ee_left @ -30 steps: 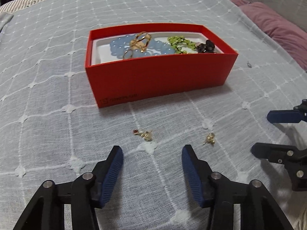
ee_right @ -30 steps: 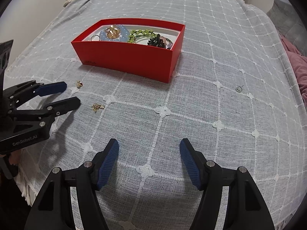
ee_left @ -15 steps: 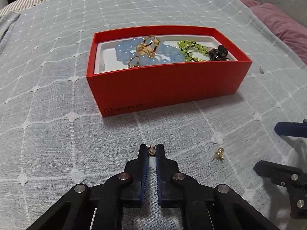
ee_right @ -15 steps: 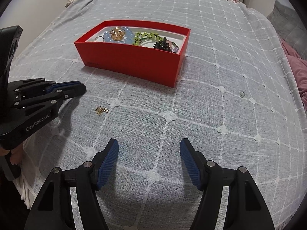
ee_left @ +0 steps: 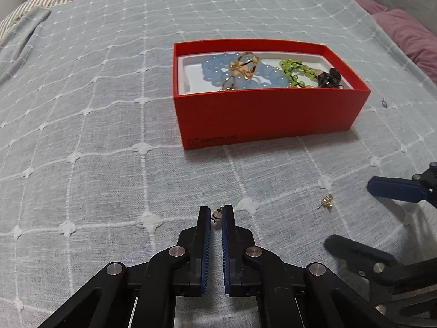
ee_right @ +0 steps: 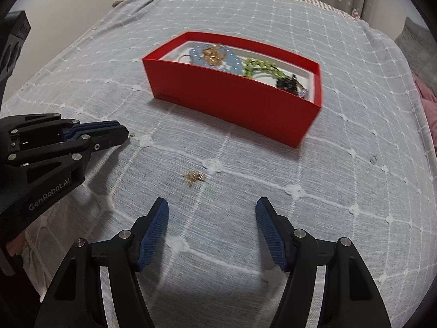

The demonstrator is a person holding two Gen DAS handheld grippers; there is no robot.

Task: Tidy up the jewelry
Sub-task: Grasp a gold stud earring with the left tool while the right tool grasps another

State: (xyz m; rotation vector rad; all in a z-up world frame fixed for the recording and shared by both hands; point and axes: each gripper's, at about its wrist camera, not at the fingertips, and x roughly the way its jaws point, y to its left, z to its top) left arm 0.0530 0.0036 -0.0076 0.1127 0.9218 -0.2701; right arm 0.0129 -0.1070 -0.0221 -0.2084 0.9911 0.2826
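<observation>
A red open box sits on the bed and holds a blue bead bracelet, gold rings, a green bead string and a black piece. My left gripper is shut on a small gold earring, lifted just above the cover in front of the box. A second gold earring lies on the cover. My right gripper is open and empty, just behind that earring.
The grey checked bedcover spans the whole area. Pink bedding lies at the far right. A tiny dark ring-like item lies on the cover to the right of the box.
My left gripper closed on the earring that lay in front of the box and has lifted and shifted left with it. My right gripper moved closer to the second earring, staying open.
</observation>
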